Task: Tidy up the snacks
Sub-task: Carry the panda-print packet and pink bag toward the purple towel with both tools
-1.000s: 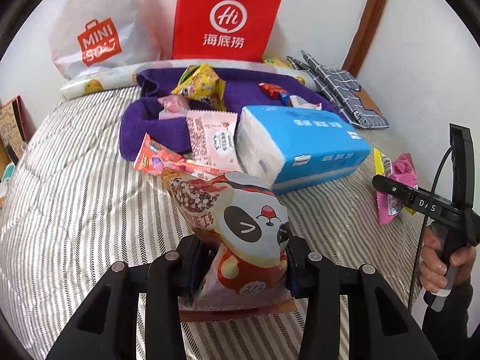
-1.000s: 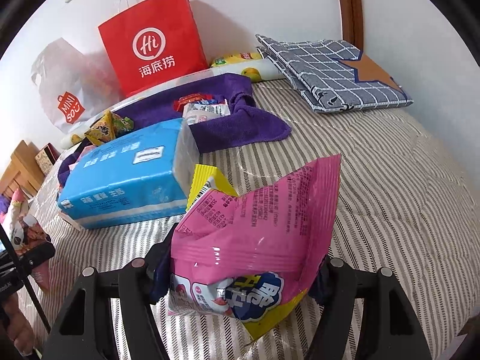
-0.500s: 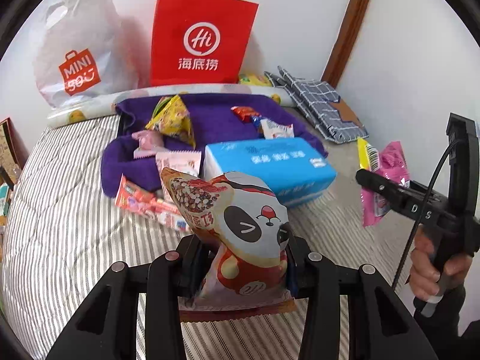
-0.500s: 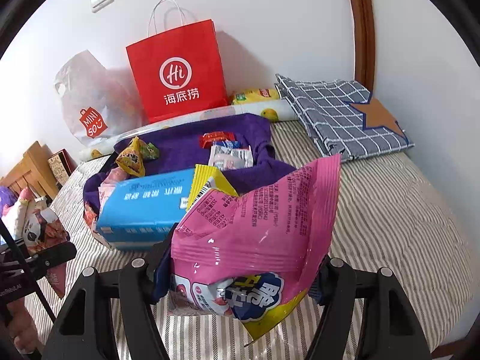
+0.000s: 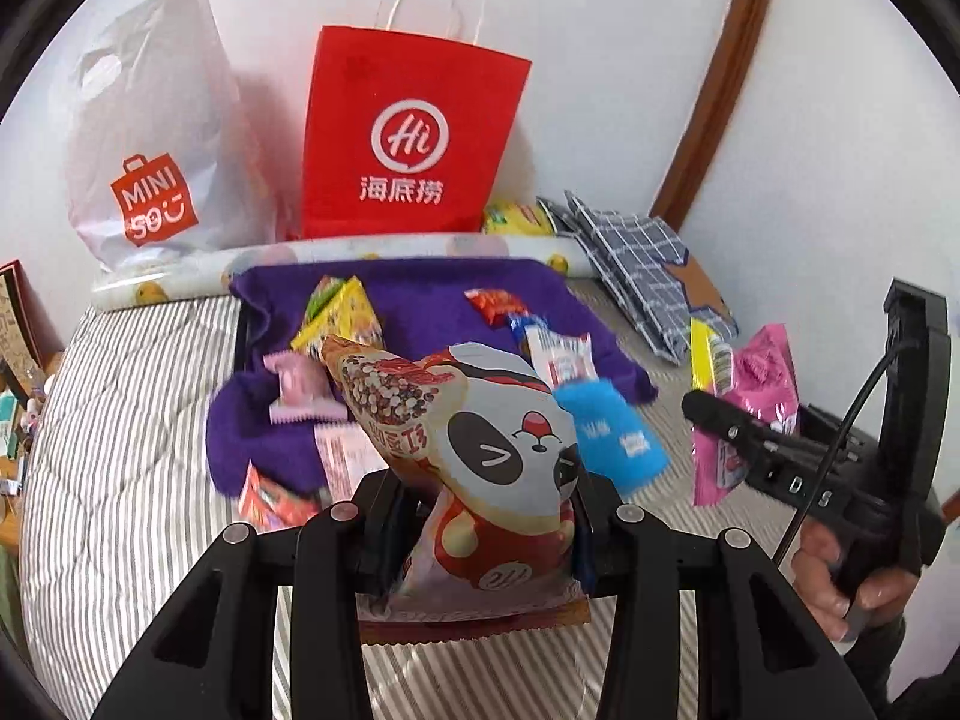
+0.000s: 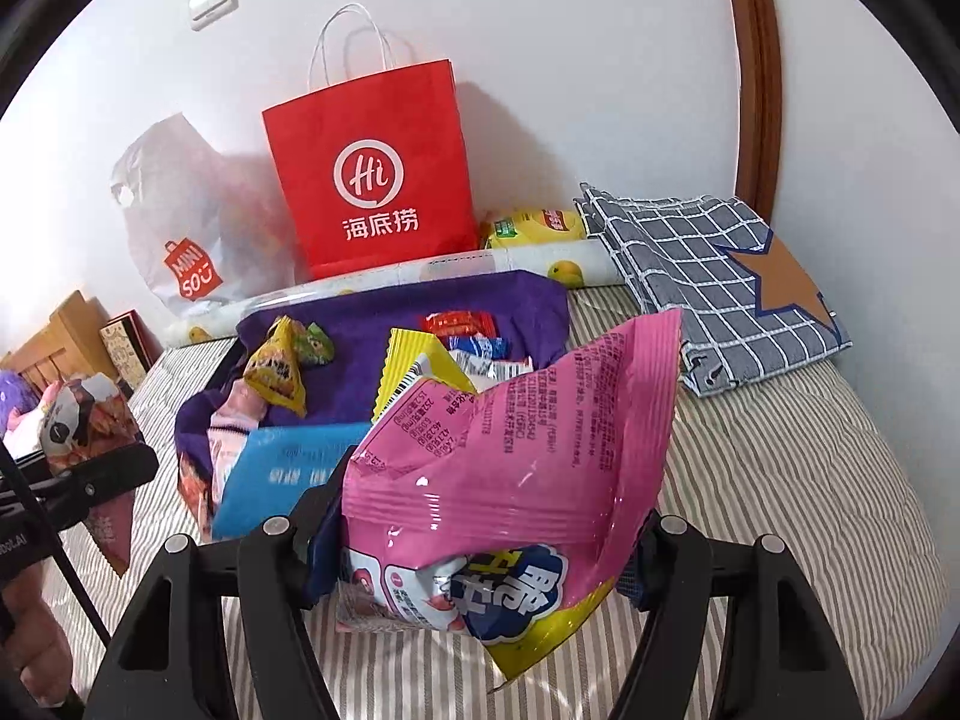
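Observation:
My left gripper is shut on a panda-print snack bag, held up above the striped bed. My right gripper is shut on a pink and yellow snack bag, also lifted. In the left wrist view the right gripper shows at the right edge with that pink bag. In the right wrist view the left gripper shows at the left edge with the panda bag. Several small snack packets lie on a purple towel behind a blue tissue pack.
A red paper bag and a white plastic shopping bag stand against the wall behind the towel. A folded checked cloth lies at the right. A rolled fruit-print mat lies along the wall. A wooden door frame rises at the right.
Both grippers have risen with their bags still held, so the bed and towel look farther away and the red bag's handles and a wall switch have come into view.

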Motion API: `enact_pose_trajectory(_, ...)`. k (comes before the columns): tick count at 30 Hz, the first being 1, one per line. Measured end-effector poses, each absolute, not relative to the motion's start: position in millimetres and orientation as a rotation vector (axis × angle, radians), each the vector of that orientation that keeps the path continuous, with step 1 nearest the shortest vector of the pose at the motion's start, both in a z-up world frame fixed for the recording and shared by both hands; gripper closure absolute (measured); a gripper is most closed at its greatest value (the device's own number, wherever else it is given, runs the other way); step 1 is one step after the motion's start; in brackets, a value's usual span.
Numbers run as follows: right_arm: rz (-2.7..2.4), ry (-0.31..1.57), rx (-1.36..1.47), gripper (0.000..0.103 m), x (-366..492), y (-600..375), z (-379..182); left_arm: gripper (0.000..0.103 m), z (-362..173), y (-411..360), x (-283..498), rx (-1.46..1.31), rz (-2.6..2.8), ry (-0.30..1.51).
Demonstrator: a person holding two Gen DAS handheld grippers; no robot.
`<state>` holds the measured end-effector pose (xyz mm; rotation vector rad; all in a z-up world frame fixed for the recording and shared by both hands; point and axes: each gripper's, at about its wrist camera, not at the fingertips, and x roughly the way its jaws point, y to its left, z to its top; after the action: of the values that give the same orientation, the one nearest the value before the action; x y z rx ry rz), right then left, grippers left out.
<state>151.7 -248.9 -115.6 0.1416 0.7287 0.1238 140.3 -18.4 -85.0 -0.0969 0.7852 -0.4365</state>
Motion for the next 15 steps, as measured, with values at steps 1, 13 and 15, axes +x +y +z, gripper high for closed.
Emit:
enact_pose_trajectory(1,0.126,0.729,0.145,0.035,154.6,-248.8,-115.0,0.061,-83.7,-17.7,143.7,-0.101,-0.431,0.781)
enact_pose_trajectory(13,0.15,0.716,0.153,0.035,229.3,-243.1,-93.1,0.061,-63.2,-5.3,212.1,-0.154,-0.376,0.729)
enact_pose_trajectory(15,0.162,0.717,0.153,0.035,243.9,-238.8,-90.8,0.061,-61.5,-4.6,223.9,-0.163,-0.371,0.718)
